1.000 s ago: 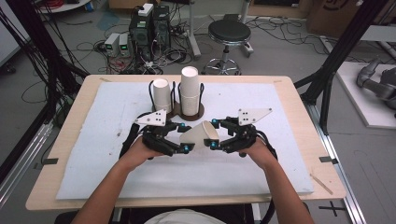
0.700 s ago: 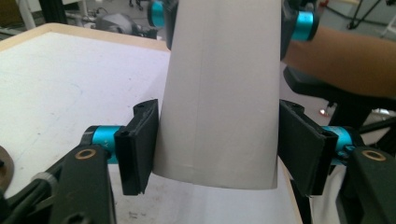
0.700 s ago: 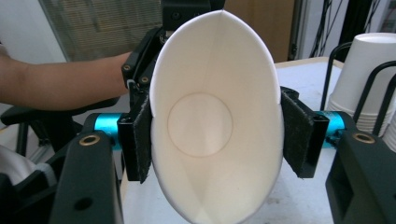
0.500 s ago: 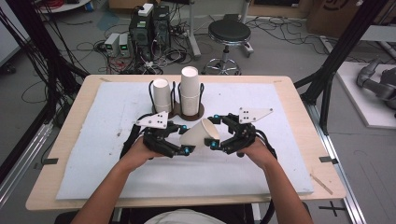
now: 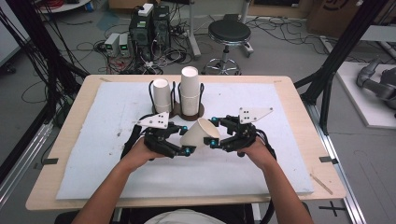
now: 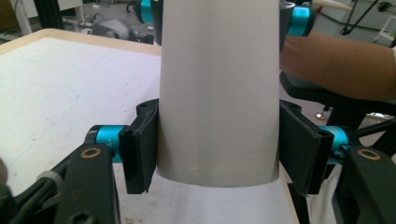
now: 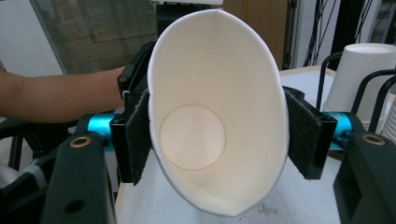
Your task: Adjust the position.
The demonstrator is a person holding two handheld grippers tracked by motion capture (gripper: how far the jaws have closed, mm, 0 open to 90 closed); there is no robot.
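Paper cup [image 5: 198, 133] is sideways over mid-tabletop, near the cup rack [image 5: 189, 111]. Left gripper [image 5: 186, 139] pinches its base, jaws just easing. Right gripper [image 5: 215, 131], just closing, squashes the rim oval, prob. a hand-over.

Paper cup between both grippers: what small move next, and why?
Probably let the left gripper go. It holds the paper cup by its narrow base end, and the right gripper already squeezes the rim end oval. The right alone could then carry it toward the stacks in the holder.
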